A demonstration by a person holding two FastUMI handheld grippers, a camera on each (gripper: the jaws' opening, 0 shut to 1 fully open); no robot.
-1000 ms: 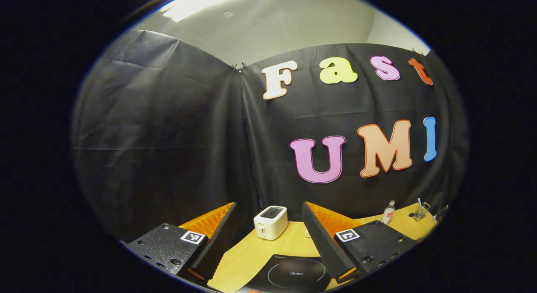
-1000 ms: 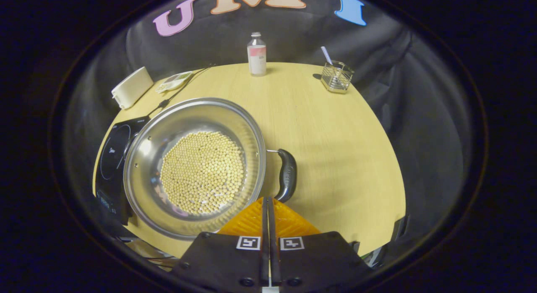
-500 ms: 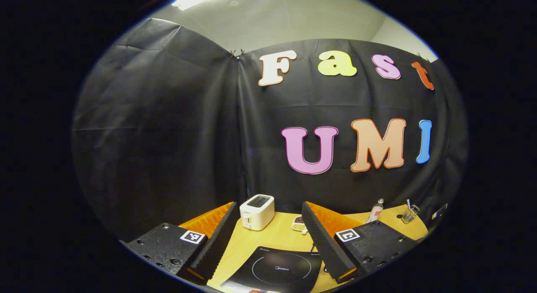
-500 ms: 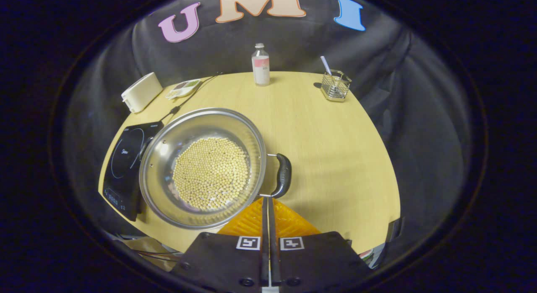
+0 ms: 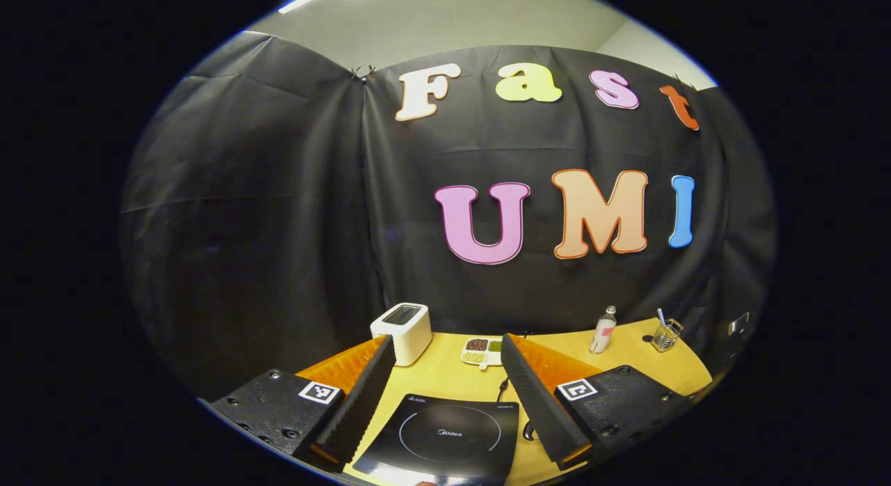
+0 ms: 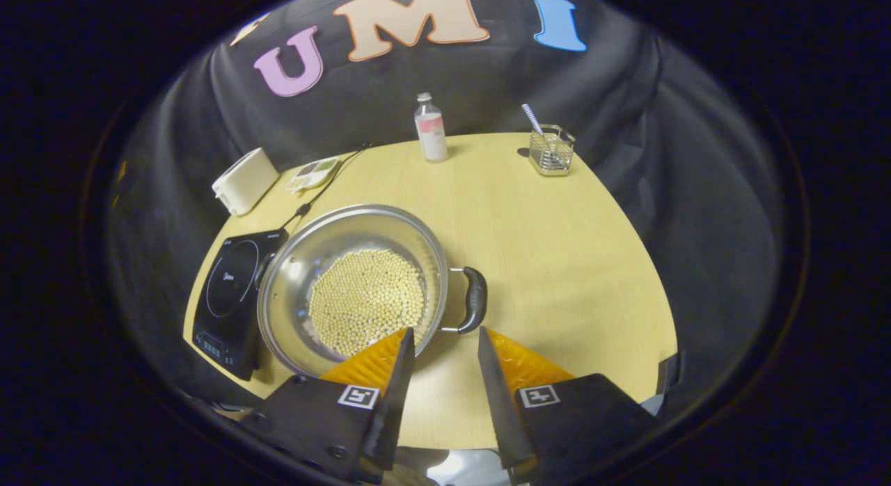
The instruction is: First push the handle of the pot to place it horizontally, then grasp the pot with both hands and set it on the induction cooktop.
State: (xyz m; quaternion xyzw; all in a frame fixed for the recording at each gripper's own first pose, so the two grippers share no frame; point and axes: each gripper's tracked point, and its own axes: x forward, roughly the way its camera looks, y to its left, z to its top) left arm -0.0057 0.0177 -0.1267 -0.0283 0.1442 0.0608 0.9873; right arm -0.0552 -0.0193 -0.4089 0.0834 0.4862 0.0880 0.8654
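Your right gripper (image 6: 444, 347) has its jaws parted with nothing between them, held above the near edge of the table (image 6: 578, 263). Just past the fingertips, a little to the left, sits the pot (image 6: 353, 285), a wide steel pan with a bed of pale round beans (image 6: 367, 301) in it. The left finger overlaps the pot's near rim in the right gripper view; I cannot tell whether it touches. The pot's right handle (image 6: 475, 299) lies just ahead of the gap between the fingers, free of both. Beyond the pot on its left, touching or nearly so, is the induction cooktop (image 6: 226, 291).

Your left gripper (image 5: 445, 361) is also spread wide and holds nothing. Between its fingers and just ahead lies the induction cooktop (image 5: 445, 434), flat on the table (image 5: 626, 350). Farther ahead stand a white toaster (image 5: 402, 322) to the left and a small divided dish (image 5: 482, 350) near the middle.
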